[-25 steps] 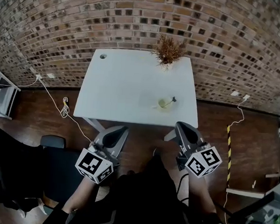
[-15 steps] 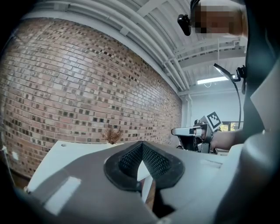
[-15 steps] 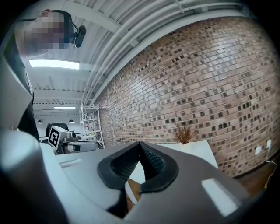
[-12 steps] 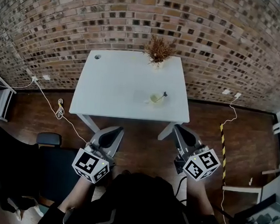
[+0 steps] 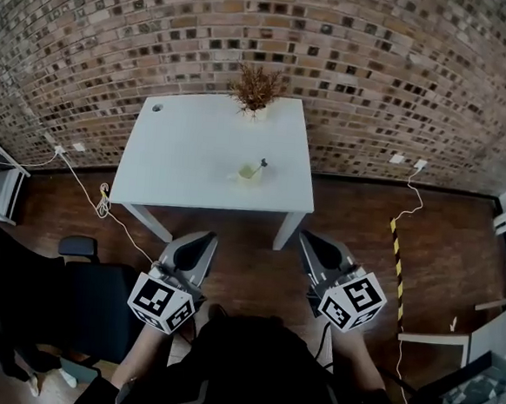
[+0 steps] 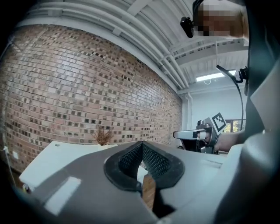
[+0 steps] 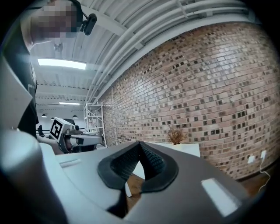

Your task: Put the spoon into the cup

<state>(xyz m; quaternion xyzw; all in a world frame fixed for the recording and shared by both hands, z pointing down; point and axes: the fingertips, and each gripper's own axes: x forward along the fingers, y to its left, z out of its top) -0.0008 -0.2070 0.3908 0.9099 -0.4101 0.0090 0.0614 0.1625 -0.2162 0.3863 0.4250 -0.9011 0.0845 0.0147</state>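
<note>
From the head view, a white bench (image 5: 186, 161) stands against a brick wall (image 5: 377, 67) on a wooden floor (image 5: 365, 223). The cup (image 5: 247, 174), pale yellow-green, sits right of the bench's middle, towards its near edge. The spoon (image 5: 259, 166) stands in the cup, its dark handle leaning out up and to the right. A dried plant (image 5: 255, 89) stands at the far edge of the bench, close to the wall. Both claws are held low over the floor, short of the bench and well apart from the cup: the left claw (image 5: 203, 241) off the near left leg, the right claw (image 5: 312, 243) off the near right leg. A black office chair (image 5: 45, 298) stands at the person's left.

In the left gripper view, the left claw is clenched: its ribbed pads meet at the tips with nothing between them, and only floor and a bit of bench edge show through the gap below. The plant shows beyond, small, on the bench.

In the right gripper view, the right claw is likewise clenched on nothing, pads touching at the tips. A metal shelf rack (image 7: 94, 122) stands far off along the wall.
</note>
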